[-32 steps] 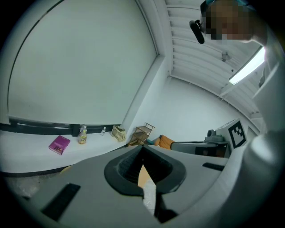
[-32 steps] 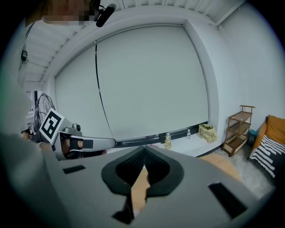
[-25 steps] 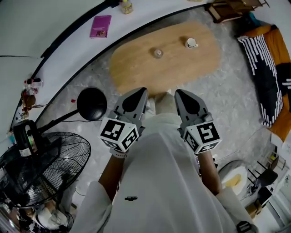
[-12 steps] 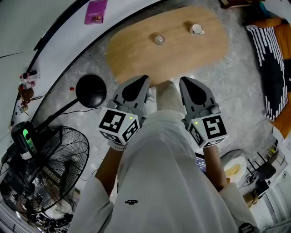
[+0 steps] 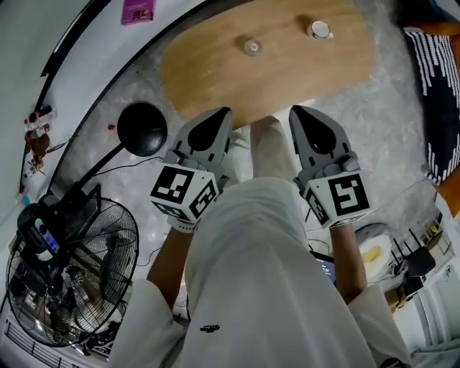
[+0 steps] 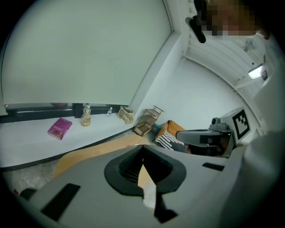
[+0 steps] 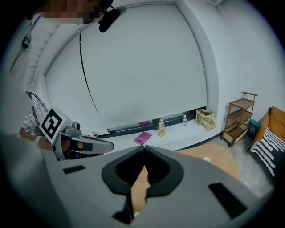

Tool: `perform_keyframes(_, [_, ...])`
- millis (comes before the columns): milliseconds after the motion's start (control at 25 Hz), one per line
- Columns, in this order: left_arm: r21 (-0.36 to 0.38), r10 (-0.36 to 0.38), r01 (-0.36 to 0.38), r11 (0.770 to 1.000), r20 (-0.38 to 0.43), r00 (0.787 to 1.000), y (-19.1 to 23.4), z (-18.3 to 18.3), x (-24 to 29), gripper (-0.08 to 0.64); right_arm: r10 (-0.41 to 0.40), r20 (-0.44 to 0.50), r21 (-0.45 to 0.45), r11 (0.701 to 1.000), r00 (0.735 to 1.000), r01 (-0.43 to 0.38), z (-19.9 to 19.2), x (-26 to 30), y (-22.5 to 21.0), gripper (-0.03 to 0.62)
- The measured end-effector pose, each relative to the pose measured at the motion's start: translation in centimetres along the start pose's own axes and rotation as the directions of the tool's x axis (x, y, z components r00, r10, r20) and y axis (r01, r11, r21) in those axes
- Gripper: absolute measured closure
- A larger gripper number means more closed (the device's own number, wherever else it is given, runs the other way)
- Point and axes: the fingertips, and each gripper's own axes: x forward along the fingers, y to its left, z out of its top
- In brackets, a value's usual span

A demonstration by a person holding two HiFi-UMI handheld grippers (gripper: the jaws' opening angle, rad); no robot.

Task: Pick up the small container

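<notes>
An oval wooden table (image 5: 215,79) lies ahead of me. On it stand a small clear container (image 5: 251,47) near the middle and a white cup (image 5: 319,29) toward the right end. My left gripper (image 5: 221,113) and right gripper (image 5: 296,112) are held side by side, tips at the table's near edge, well short of both objects. Each gripper is shut with nothing between its jaws. The left gripper view shows its tips (image 6: 142,147) meeting over the tabletop. In the right gripper view the shut tips (image 7: 144,148) point at the table, and the cup (image 7: 206,159) shows to the right.
A standing fan (image 5: 72,273) and a black round base (image 5: 142,129) are on the floor to my left. A pink book (image 5: 139,10) lies on the white ledge behind the table. A striped cushion (image 5: 438,93) is at the right, a wooden shelf (image 7: 240,118) further back.
Both grippers have come down and forward together, so their tips now reach the table's near edge. The table looks closer and larger. Both jaws stayed shut.
</notes>
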Motion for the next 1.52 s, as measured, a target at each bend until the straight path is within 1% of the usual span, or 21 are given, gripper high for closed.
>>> perform_keyframes(80, [0.008,-0.001,0.001,1.000,-0.015,1.000,0.3,-0.3,1.3,0.541,0.012,-0.009,-0.015,1.000,1.000,-0.012,-0.2,0.9,-0.7,0.584])
perform_keyframes(200, [0.018,0.007,-0.006,1.000,-0.028,1.000,0.9,-0.7,3.0,0.540,0.008,-0.002,-0.035,0.999,1.000,-0.008,-0.1,2.0,-1.8,0.584])
perform_keyframes(280, [0.025,0.016,-0.016,1.000,-0.025,1.000,1.4,-0.8,3.9,0.541,0.031,-0.008,-0.060,0.998,0.999,-0.031,0.0,3.0,-2.0,0.584])
perform_keyframes(360, [0.046,0.027,-0.026,0.999,-0.020,0.999,1.8,-0.9,4.8,0.540,0.052,-0.009,-0.072,0.996,0.999,-0.053,0.3,4.0,-2.1,0.584])
perform_keyframes(480, [0.070,0.032,-0.029,0.997,-0.035,0.999,2.3,-1.8,6.5,0.540,0.059,-0.018,-0.078,0.995,0.998,-0.060,-0.2,5.1,-2.8,0.584])
perform_keyframes(640, [0.093,0.045,-0.042,0.995,-0.036,0.998,3.5,-2.2,8.6,0.540,0.063,-0.023,-0.059,0.996,0.998,-0.064,-1.1,6.7,-4.4,0.584])
perform_keyframes(760, [0.112,0.058,-0.054,0.992,-0.037,0.998,4.4,-2.9,10.1,0.540,0.048,-0.018,-0.034,0.998,0.999,-0.048,-1.5,7.8,-5.6,0.584])
perform_keyframes(880, [0.136,0.071,-0.064,0.989,-0.045,0.996,5.2,-3.7,11.5,0.540,0.049,-0.025,-0.033,0.998,0.998,-0.050,-2.3,8.6,-7.0,0.584])
perform_keyframes(1000, [0.129,0.060,-0.052,0.990,-0.060,0.996,5.6,-4.8,12.7,0.540,0.050,-0.036,-0.025,0.998,0.998,-0.051,-2.8,9.2,-8.0,0.584])
perform_keyframes(1120, [0.134,0.048,-0.039,0.990,-0.065,0.997,6.1,-5.4,14.2,0.539,0.035,-0.036,-0.071,0.997,0.999,-0.038,-2.9,10.4,-8.9,0.584])
perform_keyframes(1240, [0.163,0.065,-0.053,0.985,-0.071,0.995,6.9,-6.1,15.7,0.538,0.030,-0.055,-0.138,0.990,0.998,-0.037,-3.5,11.5,-9.4,0.584])
perform_keyframes(1440, [0.185,0.086,-0.073,0.980,-0.063,0.994,8.4,-6.9,17.9,0.537,0.058,-0.084,-0.136,0.988,0.995,-0.069,-4.8,13.1,-9.6,0.584])
perform_keyframes(1480, [0.183,0.085,-0.071,0.981,-0.066,0.994,8.7,-7.0,18.3,0.526,0.061,-0.090,-0.137,0.988,0.994,-0.073,-4.9,13.4,-9.6,0.584])
perform_keyframes(1520, [0.181,0.083,-0.069,0.981,-0.070,0.994,8.9,-7.2,18.8,0.490,0.061,-0.094,-0.134,0.988,0.994,-0.074,-5.0,13.6,-9.7,0.584])
